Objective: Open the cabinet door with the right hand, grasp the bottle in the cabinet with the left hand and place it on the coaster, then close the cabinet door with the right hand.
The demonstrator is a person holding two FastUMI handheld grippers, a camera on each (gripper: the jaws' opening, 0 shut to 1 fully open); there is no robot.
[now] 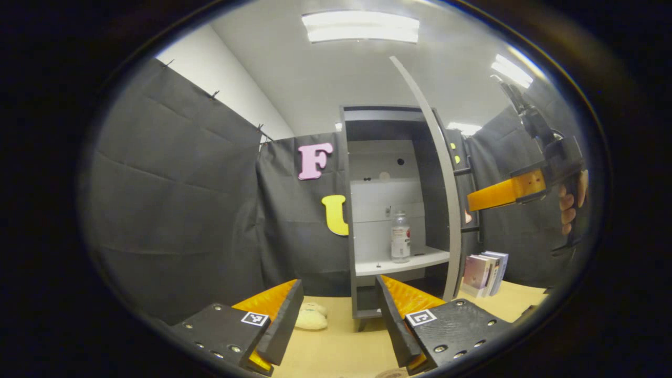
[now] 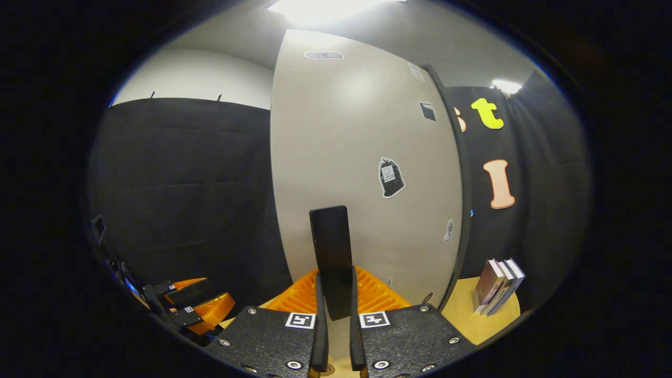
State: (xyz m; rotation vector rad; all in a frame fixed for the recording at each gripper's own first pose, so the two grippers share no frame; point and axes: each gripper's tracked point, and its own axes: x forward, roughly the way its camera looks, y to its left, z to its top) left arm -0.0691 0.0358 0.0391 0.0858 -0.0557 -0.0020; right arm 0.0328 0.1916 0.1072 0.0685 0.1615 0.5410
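1. The bottle [image 1: 400, 235] is standing upright on a shelf [image 1: 401, 261] inside the open cabinet [image 1: 367, 157].
2. Your right gripper [image 2: 336, 294] is squeezing the door's dark handle [image 2: 332, 257] between both fingers.
3. Your left gripper [image 1: 338, 315] is hanging wide apart and holding nothing, well back from the bottle, over the table [image 1: 336, 341].
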